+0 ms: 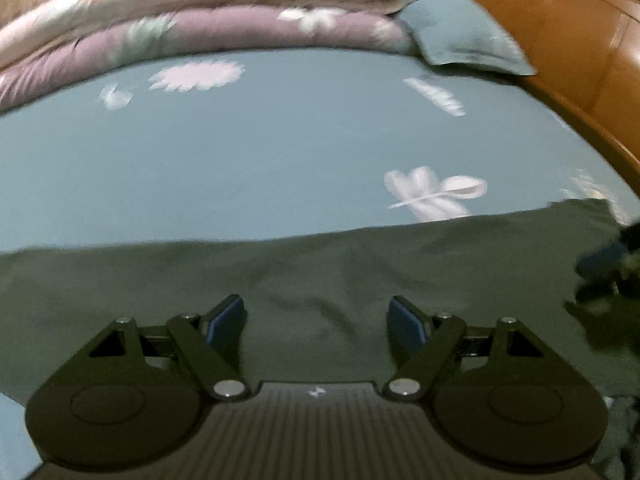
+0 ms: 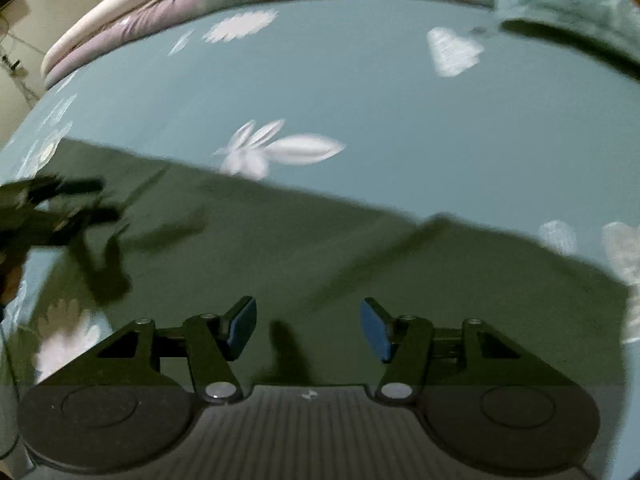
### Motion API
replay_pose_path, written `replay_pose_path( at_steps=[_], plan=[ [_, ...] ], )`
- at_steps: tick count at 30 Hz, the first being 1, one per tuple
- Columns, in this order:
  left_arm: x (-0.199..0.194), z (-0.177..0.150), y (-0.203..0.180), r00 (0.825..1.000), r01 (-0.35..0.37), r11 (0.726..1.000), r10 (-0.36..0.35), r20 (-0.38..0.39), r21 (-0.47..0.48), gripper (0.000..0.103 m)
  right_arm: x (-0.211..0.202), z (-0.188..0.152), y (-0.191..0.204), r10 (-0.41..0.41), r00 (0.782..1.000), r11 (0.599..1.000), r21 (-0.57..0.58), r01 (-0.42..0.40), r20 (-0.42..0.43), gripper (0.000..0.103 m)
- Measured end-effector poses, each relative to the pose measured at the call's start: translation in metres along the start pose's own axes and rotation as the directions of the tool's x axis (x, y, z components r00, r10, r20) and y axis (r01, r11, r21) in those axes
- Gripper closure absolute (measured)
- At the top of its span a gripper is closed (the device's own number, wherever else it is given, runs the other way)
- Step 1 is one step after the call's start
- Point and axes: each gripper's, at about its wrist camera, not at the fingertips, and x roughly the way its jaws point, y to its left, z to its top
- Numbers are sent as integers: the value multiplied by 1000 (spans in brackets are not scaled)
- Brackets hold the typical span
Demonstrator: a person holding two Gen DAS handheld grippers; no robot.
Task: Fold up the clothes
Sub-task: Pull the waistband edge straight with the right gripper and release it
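Spread flat on the bed (image 1: 280, 152), the dark green garment (image 1: 320, 264) lay beneath the empty, parted left tool (image 1: 318, 320) and right tool (image 2: 308, 326); matching edge grips seemed advisable.

Both fisheye views were dim, with black corners and bent edges. Motion blur smeared the white flower prints on the blue-grey bedsheet (image 1: 280, 140) and the folded pink and mauve quilts (image 1: 200, 20) along the top. Glare shone on the brown wooden headboard (image 1: 560, 20) at upper right. Soft shadows fell on the dark green garment (image 2: 360, 280).
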Motion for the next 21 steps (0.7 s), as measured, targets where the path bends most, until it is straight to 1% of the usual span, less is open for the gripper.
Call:
replay_pose_path(
  at_steps=[1,2,4,5,6,7,8,9,11,13,14,15,17,20,21],
  plan=[
    [2,-3,9,1000,14,1000,-13,7,-21,24,7,-1,8,-16,1000,1000,-15,16,-11,38],
    [0,-5,20,998,53,997,-51,27,-52,24,13,-2,15,-40,999,999,-32,39,-14,36],
    [-8,-8,42,991,129,983,-123,48,-132,24,16,-3,22,-50,999,998,-38,50,-2,23],
    [-15,-9,53,987,155,972,-145,66,-175,24,16,-3,23,-46,999,999,-23,46,3,22],
    [-24,-12,65,983,169,964,-151,101,-205,23,16,-3,22,-43,999,999,-9,43,7,21],
    [-32,-14,73,982,162,963,-136,132,-217,22,16,-3,20,-38,999,999,8,37,12,20],
    [-36,-17,83,984,138,964,-106,146,-228,19,16,-3,18,-31,999,999,26,31,18,20],
    [-36,-19,93,989,102,964,-71,132,-245,19,16,-3,17,-22,999,999,42,21,23,18],
    [-32,-24,114,997,33,961,-11,81,-275,20,16,-3,14,-8,1000,998,63,6,30,16],
    [-37,-29,135,995,48,957,-20,98,-287,20,15,-3,13,-2,999,997,77,0,34,16],
    [-41,-30,144,995,35,950,-4,101,-311,20,15,-4,12,1,999,996,84,-4,36,16],
    [-46,-30,154,995,-6,943,40,95,-333,20,14,-4,11,4,999,996,91,-7,38,16],
    [-51,-32,170,988,-94,929,130,79,-358,20,17,-4,12,4,999,995,97,-8,40,16],
    [-52,-38,191,979,-169,910,198,40,-379,20,19,-4,14,7,999,995,96,-11,40,13],
    [-53,-38,189,976,-191,914,215,26,-359,20,20,-4,14,7,999,996,93,-10,39,12]
  ],
)
